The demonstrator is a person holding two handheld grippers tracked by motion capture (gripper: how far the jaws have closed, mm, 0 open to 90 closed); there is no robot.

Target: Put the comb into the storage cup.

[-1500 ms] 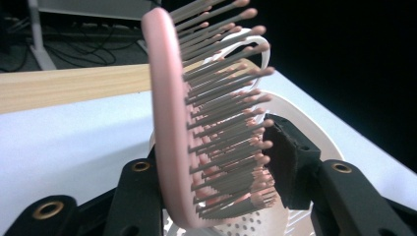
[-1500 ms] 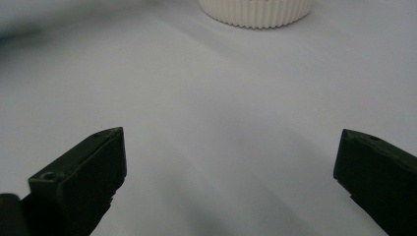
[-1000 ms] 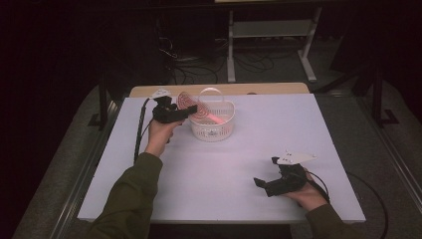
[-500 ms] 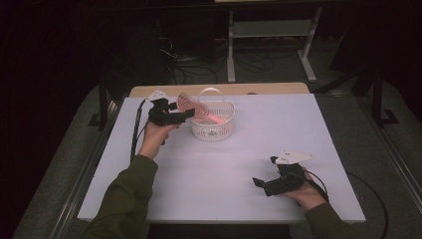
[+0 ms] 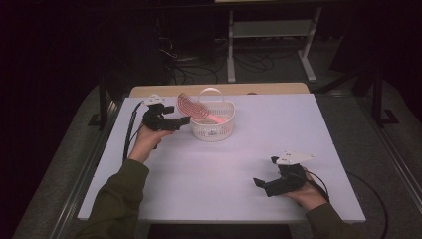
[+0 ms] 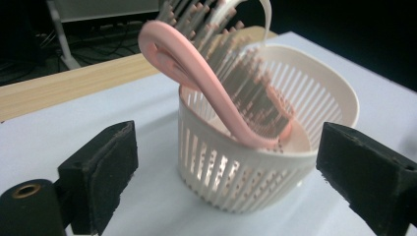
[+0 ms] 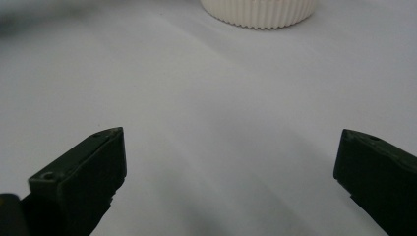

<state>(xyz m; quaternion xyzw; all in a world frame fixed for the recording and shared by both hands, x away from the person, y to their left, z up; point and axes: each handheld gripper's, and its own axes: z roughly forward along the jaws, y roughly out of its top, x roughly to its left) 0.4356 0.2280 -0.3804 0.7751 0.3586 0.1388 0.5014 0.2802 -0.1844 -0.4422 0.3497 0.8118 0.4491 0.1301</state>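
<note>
Just left of the basket (image 5: 213, 130) our left gripper (image 5: 180, 121) has just been opening — the pink hairbrush (image 5: 195, 108) leans inside, released; our right gripper (image 5: 260, 183), well apart, gapes empty.

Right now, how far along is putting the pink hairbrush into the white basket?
Done: the pink hairbrush stands in the white slotted basket, head down, handle leaning over the rim. In hand: the left claw has just been opening, its jaws apart beside the basket with nothing between them. The right claw rests open on the table. Left: probably only pulling the left claw away.
</note>
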